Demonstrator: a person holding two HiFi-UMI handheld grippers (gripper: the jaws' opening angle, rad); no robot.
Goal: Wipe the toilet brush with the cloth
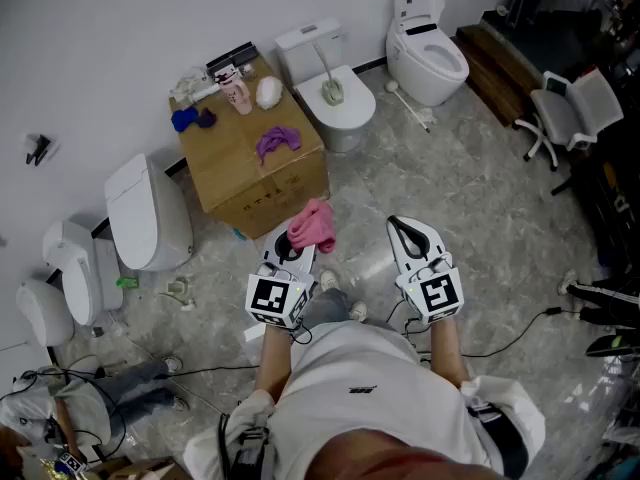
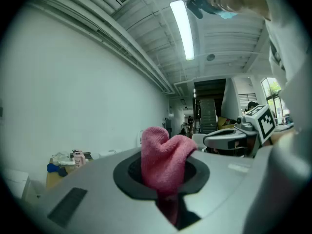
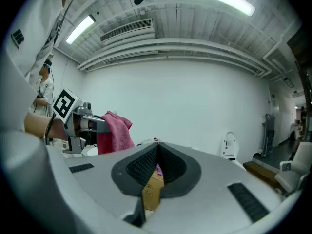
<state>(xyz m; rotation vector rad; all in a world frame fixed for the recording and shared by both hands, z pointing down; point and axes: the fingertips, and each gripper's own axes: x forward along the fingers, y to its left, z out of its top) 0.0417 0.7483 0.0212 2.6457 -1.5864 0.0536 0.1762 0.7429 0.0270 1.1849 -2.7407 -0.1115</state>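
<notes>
Since wiping has not yet begun, the left tongs [image 1: 292,251] pinch the pink cloth [image 1: 314,225], bunched ready to rub; the right tongs [image 1: 398,224], pressed together and empty, seem free for the toilet brush [image 1: 330,80], well ahead on a toilet lid [image 1: 352,110].

- pink terry cloth [image 2: 165,155]: lower end hidden in the slot between the jaws of the left gripper [image 2: 165,182]; in the head view its bunch covers that gripper's jaw tips.
- brown cardboard box [image 3: 152,191]: only a sliver shows, through the gap under the pressed-together jaws of the right gripper [image 3: 155,165].
- white-handled toilet brush [image 1: 329,80]: head too small to make out.
- small clutter [image 1: 215,83] on the box top: too small to identify.
- dark gear [image 1: 620,203]: cut off by the right edge.
- white-clad torso [image 1: 370,398]: cut off by the bottom edge.
</notes>
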